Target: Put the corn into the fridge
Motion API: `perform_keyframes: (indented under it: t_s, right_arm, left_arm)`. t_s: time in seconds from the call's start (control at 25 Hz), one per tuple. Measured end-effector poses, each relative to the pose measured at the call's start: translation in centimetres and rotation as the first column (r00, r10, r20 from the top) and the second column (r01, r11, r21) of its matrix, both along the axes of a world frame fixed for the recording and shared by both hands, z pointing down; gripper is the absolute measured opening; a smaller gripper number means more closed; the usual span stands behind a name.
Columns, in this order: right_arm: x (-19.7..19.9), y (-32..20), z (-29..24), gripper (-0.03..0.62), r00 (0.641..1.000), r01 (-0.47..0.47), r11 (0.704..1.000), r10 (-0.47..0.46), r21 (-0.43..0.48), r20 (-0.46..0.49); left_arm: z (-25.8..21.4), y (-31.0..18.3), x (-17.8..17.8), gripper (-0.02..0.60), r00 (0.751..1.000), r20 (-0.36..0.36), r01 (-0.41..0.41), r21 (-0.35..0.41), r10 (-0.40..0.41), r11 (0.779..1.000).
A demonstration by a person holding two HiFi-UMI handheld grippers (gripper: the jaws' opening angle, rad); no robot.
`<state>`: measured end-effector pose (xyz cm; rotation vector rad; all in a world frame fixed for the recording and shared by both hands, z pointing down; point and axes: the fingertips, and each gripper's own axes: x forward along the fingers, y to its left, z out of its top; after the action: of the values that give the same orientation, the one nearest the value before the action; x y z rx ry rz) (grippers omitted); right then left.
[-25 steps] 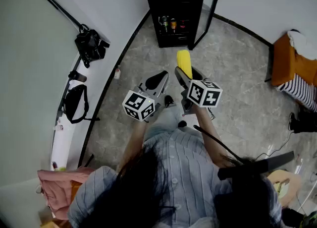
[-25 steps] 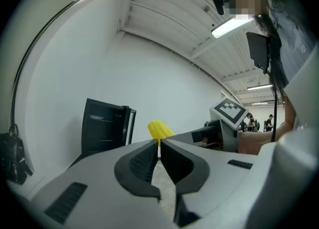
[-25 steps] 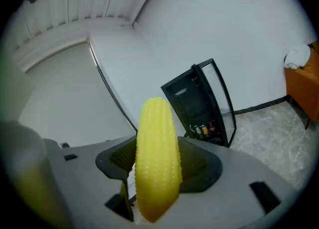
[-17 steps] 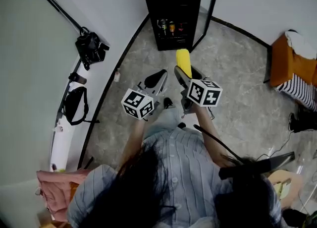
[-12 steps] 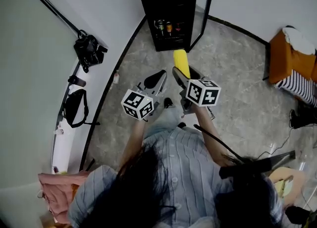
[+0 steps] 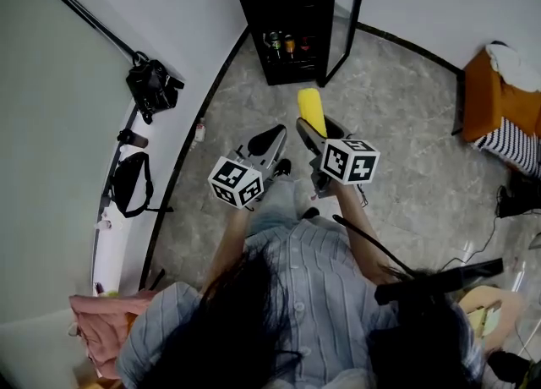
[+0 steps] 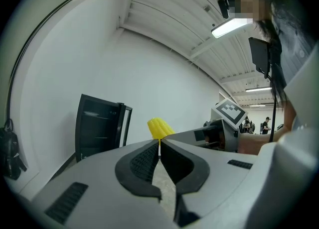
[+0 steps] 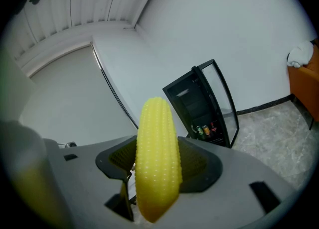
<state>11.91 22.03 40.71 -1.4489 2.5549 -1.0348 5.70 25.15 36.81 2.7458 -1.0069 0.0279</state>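
A yellow corn cob (image 8: 157, 158) stands upright between the jaws of my right gripper (image 8: 157, 166), which is shut on it. In the head view the corn (image 6: 310, 109) sticks out ahead of the right gripper (image 6: 316, 130), pointing toward a black fridge (image 6: 287, 15) whose glass door (image 6: 353, 13) hangs open to the right. Cans sit on its lower shelf (image 6: 287, 44). My left gripper (image 6: 267, 139) is beside the right one, jaws shut with nothing held. From the left gripper view the corn (image 7: 159, 128) shows just past the closed left gripper (image 7: 159, 149), with the fridge (image 7: 98, 126) at the left.
A curved white wall runs along the left, with black bags (image 6: 153, 84) and a white board (image 6: 114, 227) at its foot. An orange seat (image 6: 499, 104) with striped cloth stands at the right. Grey stone floor (image 6: 397, 117) lies between me and the fridge.
The fridge has slid slightly up and left in the head view as I shift toward it. Both grippers keep their pose, the corn still held in the right one.
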Motion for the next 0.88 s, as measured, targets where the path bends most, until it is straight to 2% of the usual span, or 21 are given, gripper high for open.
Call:
perform_keyframes:
  t_s: [0.2,0.56,0.88]
  right_arm:
    - [0.4,-1.0,0.5,0.257,1.000,-0.004,1.000,0.004,-0.019,0.011]
    - [1.1,-6.0,1.3,0.256,0.999,-0.034,0.998,0.034,-0.053,0.003]
    - [-2.1,-12.1,1.5,0.257,0.998,-0.054,0.995,0.055,-0.088,0.018]
  left_arm:
    - [0.5,-1.2,0.7,0.008,1.000,0.007,-0.025,-0.009,0.025,1.000]
    - [1.0,-6.7,0.7,0.008,0.999,-0.006,-0.053,-0.018,0.053,0.998]
    - [0.5,-13.5,-3.0,0.008,0.998,-0.009,-0.065,-0.019,0.065,0.998]
